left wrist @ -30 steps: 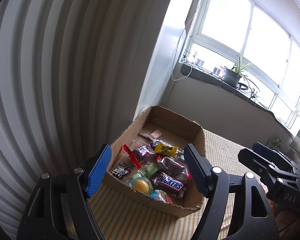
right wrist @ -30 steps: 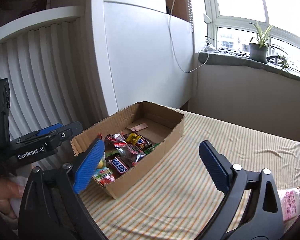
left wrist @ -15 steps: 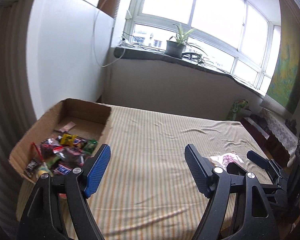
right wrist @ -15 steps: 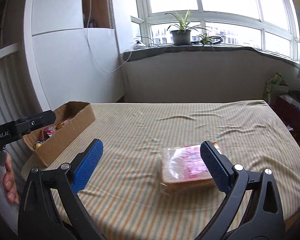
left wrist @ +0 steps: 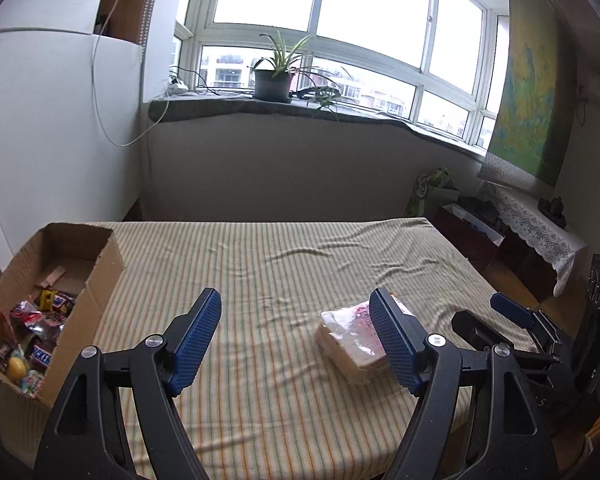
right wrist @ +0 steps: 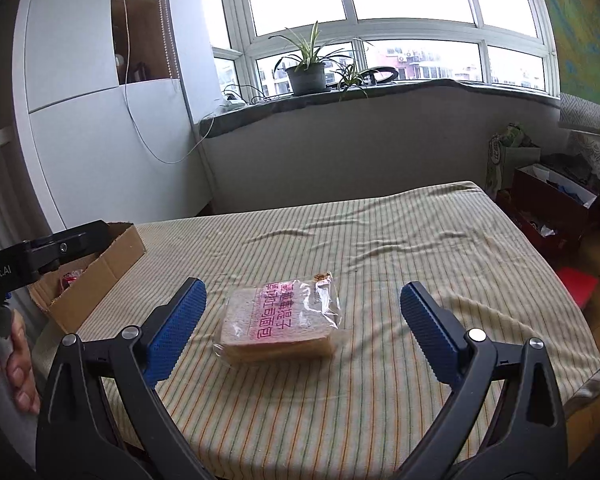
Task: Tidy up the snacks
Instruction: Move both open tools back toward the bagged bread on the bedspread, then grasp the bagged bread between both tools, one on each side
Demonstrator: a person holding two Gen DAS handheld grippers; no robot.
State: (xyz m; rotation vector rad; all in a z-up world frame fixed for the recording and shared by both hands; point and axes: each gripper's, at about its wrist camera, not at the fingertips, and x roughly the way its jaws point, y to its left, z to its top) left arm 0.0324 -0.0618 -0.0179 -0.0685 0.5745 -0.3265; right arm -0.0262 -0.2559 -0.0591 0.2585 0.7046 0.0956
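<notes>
A clear bag of sliced bread (right wrist: 279,324) with pink print lies on the striped tablecloth (right wrist: 380,248). My right gripper (right wrist: 302,306) hangs open just before it, the bag lying between and ahead of its blue pads, untouched. In the left wrist view the bread bag (left wrist: 350,342) is partly behind the right-hand finger of my open left gripper (left wrist: 296,318), which holds nothing. The cardboard box (left wrist: 100,276) of candy and snack bars stands at the table's left edge. The right gripper (left wrist: 512,320) shows at the far right of that view.
A window sill with a potted plant (right wrist: 306,72) runs behind the table. A white cabinet (right wrist: 84,120) stands at the left. Boxes and bags (right wrist: 548,200) crowd the floor at the right. A hand (right wrist: 18,368) holds the left gripper's handle.
Both grippers swung rightward away from the snack box toward the table's middle. The bread bag came into view and now lies just ahead of the right gripper. Both stayed open.
</notes>
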